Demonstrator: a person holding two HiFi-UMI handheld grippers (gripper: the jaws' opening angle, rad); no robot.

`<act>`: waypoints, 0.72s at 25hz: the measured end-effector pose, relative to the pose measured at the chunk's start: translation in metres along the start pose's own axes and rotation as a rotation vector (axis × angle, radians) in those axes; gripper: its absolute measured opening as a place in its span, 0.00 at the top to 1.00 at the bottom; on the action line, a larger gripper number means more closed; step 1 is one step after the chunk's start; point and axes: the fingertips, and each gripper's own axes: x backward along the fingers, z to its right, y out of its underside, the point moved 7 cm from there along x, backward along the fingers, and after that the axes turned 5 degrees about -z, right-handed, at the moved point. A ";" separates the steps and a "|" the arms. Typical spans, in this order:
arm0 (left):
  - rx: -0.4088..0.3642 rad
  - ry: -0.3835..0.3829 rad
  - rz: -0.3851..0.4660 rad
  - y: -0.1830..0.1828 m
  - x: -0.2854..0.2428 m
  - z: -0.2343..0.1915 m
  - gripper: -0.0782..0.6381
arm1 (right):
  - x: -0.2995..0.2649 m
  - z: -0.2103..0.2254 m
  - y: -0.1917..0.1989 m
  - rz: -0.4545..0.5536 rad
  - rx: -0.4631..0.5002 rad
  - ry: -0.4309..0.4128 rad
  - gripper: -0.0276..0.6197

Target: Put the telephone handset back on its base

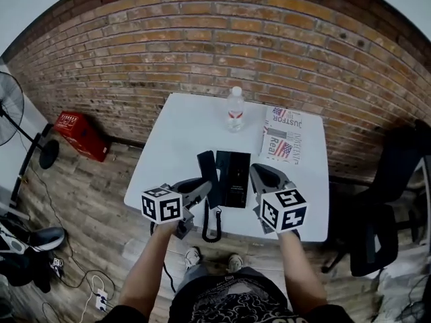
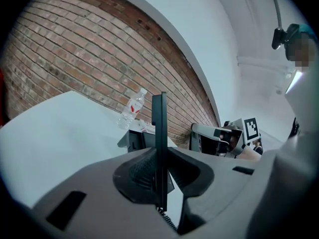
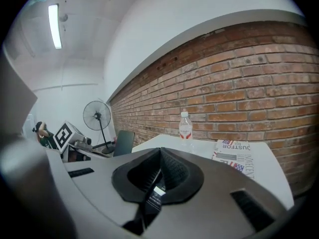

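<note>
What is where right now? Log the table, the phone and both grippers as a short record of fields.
table: white
base: black, near the front edge
handset: off the base, at its left side
cord: coiled, hanging over the front edge
left gripper: shut on handset
right gripper: shut on a black labelled part, apparently the base
bottle, newspaper: at the back

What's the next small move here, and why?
Probably carry the left gripper slightly right and roll the handset flat over the base. Its jaws are clamped on the handset, which is held edge-on just left of the base, not seated.
</note>
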 end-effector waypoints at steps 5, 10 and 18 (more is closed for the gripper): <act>0.009 0.105 -0.083 -0.002 -0.021 -0.022 0.79 | -0.001 -0.004 0.004 -0.006 -0.032 0.086 0.95; 0.074 0.218 -0.133 -0.001 -0.038 -0.043 0.79 | -0.002 -0.009 0.003 -0.015 -0.034 0.155 0.95; 0.196 0.361 -0.202 0.002 -0.061 -0.068 0.79 | 0.004 -0.006 0.013 -0.045 -0.057 0.245 0.95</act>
